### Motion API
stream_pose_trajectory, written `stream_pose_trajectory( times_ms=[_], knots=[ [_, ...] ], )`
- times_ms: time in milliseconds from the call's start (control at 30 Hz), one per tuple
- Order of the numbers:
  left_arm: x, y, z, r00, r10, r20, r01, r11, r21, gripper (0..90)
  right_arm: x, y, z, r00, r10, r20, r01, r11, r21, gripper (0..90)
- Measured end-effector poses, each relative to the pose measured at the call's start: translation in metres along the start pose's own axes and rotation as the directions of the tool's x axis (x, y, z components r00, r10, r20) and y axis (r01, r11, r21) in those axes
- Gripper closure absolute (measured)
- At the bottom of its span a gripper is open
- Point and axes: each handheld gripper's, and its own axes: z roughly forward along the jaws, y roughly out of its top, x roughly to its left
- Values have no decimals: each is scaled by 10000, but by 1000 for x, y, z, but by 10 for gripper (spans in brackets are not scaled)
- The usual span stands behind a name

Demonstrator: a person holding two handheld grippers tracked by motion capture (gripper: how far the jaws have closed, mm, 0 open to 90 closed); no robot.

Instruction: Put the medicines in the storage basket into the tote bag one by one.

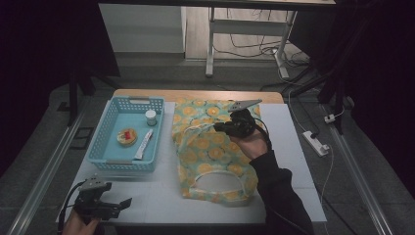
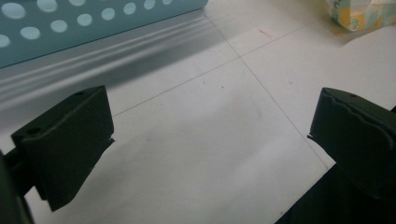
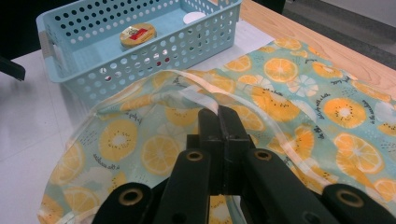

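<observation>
A teal bag (image 1: 210, 147) printed with orange and lemon slices lies flat in the middle of the white table, and it reaches across the right gripper view (image 3: 299, 93). My right gripper (image 1: 218, 126) hovers over the bag's far half, its jaws (image 3: 219, 114) shut on the bag's clear strap handle (image 3: 182, 77), which arches up off the fabric. A second clear handle (image 1: 215, 178) lies at the bag's near end. My left gripper (image 1: 128, 201) rests at the table's front left corner, jaws open (image 2: 210, 126), nothing between them.
A light blue perforated basket (image 1: 105, 127) sits left of the bag and holds a round tin (image 1: 126, 136), a white tube (image 1: 143, 145) and a small white jar (image 1: 150, 117). Its wall (image 2: 70, 28) is just beyond the left jaws. A power strip (image 1: 315, 143) lies on the floor at the right.
</observation>
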Motion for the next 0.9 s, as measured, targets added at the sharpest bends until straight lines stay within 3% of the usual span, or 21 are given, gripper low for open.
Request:
stream_pose_trajectory(
  times_ms=[367, 900],
  knots=[
    [3, -1, -3, 9995, -265, 183, 269, 9994, -212, 0, 0, -1, -1, 10000, 0, -62, 0, 10000, -78, 900],
    [3, 6, -7, 9994, 2, 339, 11, 9993, -380, 0, 0, -1, -2, 10000, -7, -67, 6, 10000, -89, 900]
  ],
)
